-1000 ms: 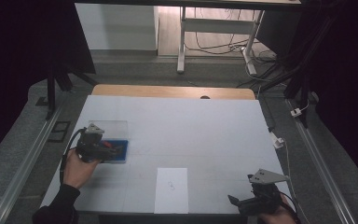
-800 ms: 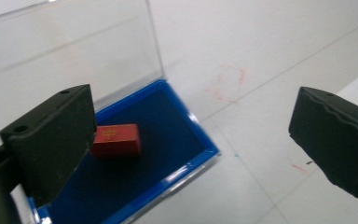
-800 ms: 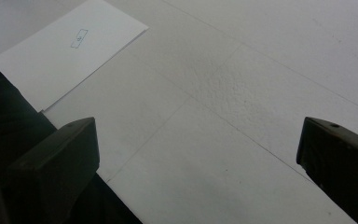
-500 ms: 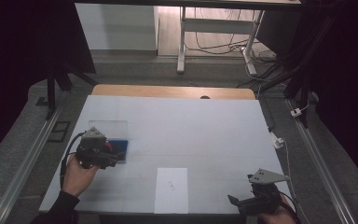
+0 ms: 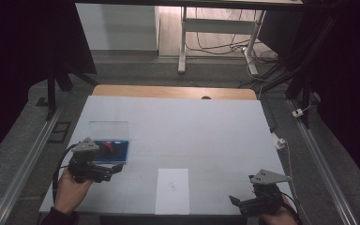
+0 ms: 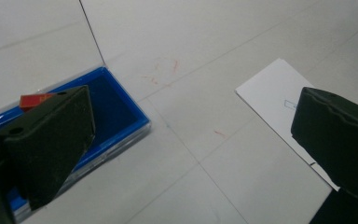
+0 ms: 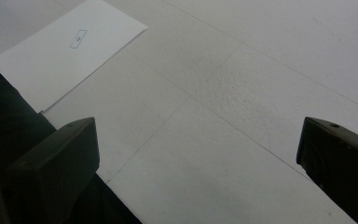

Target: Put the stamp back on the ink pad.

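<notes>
The white table (image 5: 178, 136) takes up the middle of the high view, with a wooden edge showing at twelve o'clock. A sheet of paper (image 5: 172, 190) lies flat near six o'clock, a small printed box at its centre. At about nine o'clock sits a shallow blue case (image 5: 115, 151) with its clear lid (image 5: 108, 128) standing open behind it, and a small red block (image 6: 33, 100) rests inside the blue tray.

The left gripper (image 5: 104, 172) hovers just beside the case on its six o'clock side, with its jaws spread wide, nothing between them; they have just been opening. The right gripper (image 5: 240, 202) sits at five o'clock, well apart from the paper, its jaws likewise wide apart and empty over bare table.

The case looks like thin, hard plastic: probably light, stiff and smooth, so it may skid on the table if nudged from one side. Its hinged lid seems the weak point. A steadier hold would be across the tray's long walls. The red block looks small and rigid, best pinched on two opposite flat faces.
</notes>
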